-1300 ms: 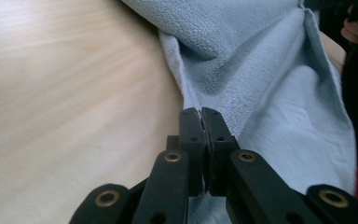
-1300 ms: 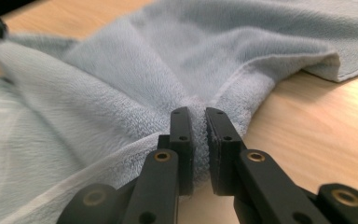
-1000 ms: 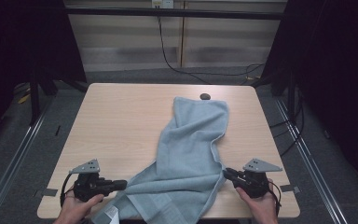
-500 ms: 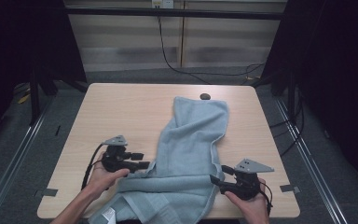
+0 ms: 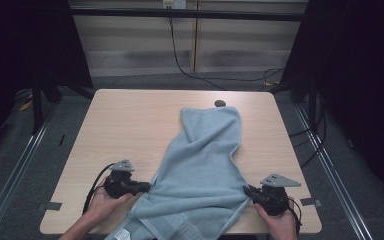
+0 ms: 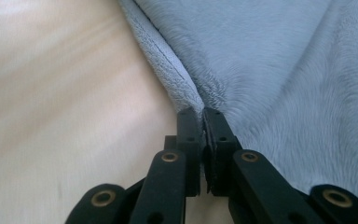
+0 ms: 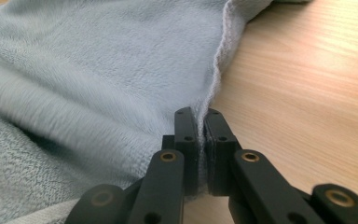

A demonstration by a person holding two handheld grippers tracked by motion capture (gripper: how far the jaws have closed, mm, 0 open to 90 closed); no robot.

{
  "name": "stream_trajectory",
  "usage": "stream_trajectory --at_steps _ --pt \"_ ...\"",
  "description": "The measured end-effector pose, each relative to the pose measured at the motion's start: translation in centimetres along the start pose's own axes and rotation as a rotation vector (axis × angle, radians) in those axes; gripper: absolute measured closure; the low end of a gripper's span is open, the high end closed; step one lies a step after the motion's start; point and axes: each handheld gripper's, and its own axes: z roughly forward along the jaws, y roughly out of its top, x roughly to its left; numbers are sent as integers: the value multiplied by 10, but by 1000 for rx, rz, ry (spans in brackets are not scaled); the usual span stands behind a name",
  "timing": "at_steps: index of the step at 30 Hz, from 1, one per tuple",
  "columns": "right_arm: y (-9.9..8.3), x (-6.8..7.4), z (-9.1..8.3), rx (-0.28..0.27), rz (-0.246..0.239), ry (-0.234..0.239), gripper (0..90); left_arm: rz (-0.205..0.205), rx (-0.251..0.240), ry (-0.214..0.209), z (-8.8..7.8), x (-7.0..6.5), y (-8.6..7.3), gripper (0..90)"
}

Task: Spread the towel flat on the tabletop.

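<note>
wood worktop [image 5: 130, 125], blue towel [image 5: 205, 165] rumpled across its middle, near end hanging off the front edge. left gripper [image 5: 147, 187] and right gripper [image 5: 246, 190] just closed, each pinching a side hem. regrasp step; next likely pull edges apart to flatten.

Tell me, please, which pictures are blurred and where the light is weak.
High view: wooden table lit, surroundings dark. Left gripper view: table smeared, light blue terry towel soft. Right gripper view: towel blurred at left, wood grain sharper.
</note>
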Motion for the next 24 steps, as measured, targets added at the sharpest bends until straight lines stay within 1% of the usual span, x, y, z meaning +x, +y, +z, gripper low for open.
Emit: stream_trajectory --at_steps 1,2,3,4,5,6,7,8,9,10,11,12,13,14,15,16,17,18,19,20,21,22,23,24 --pt "0 -2 -2 -8 8 7 855 -18 -23 -25 -7 -3 -5 865" --pt "0 -3 -4 -16 21 23 852 -29 -35 -40 -13 -9 -10 865" --pt "0 -2 -6 -25 24 36 845 -12 -41 -44 -18 -15 -13 866" --pt "-1 0 -8 -27 12 44 845 -11 -53 -52 -24 -20 -17 866" --pt "-2 2 -8 -17 -6 71 845 -18 -72 -63 -30 -24 -21 866" --pt "-4 6 -9 -9 -24 92 844 -19 -80 -62 -37 -27 -27 865" --pt "-4 6 -9 -9 -24 92 844 -19 -80 -62 -37 -27 -27 865" --pt "-8 11 -9 -4 -34 102 837 -28 -81 -59 -40 -29 -30 865" --pt "-11 18 -10 4 -44 115 805 -39 -81 -47 -46 -33 -39 864" --pt "-11 18 -10 4 -44 115 805 -39 -81 -47 -46 -33 -39 862" --pt "-11 21 -11 3 -55 108 773 -49 -74 -12 -48 -30 -43 849" --pt "-11 21 -11 3 -55 108 773 -49 -74 -12 -48 -30 -43 844" --pt "-7 19 -12 -14 -49 105 676 -56 -86 -11 -48 -20 -40 818" --pt "-7 19 -12 -14 -49 105 676 -56 -86 -11 -48 -20 -40 778" --pt "-1 15 -11 -24 -36 100 630 -56 -104 28 -46 -8 -28 741" --pt "4 13 -9 -29 -38 101 608 -55 -111 46 -43 -2 -19 719" --pt "9 10 -5 -31 -41 116 603 -55 -111 46 -43 -2 -19 714" --pt "15 8 1 -30 -39 119 603 -54 -124 66 -32 10 0 698" --pt "20 6 9 -33 -46 112 603 -54 -129 80 -25 16 11 667" --pt "25 5 17 -22 -48 116 603 -66 -134 82 -17 22 20 633" --pt "30 5 27 -6 -63 116 598 -72 -113 95 -8 26 31 611" --pt "34 5 36 9 -72 102 597 -72 -113 95 -8 26 31 588" --pt "34 5 36 9 -72 102 597 -49 -93 127 1 29 40 588" --pt "37 4 44 19 -79 100 598 -30 -81 161 13 33 49 562"
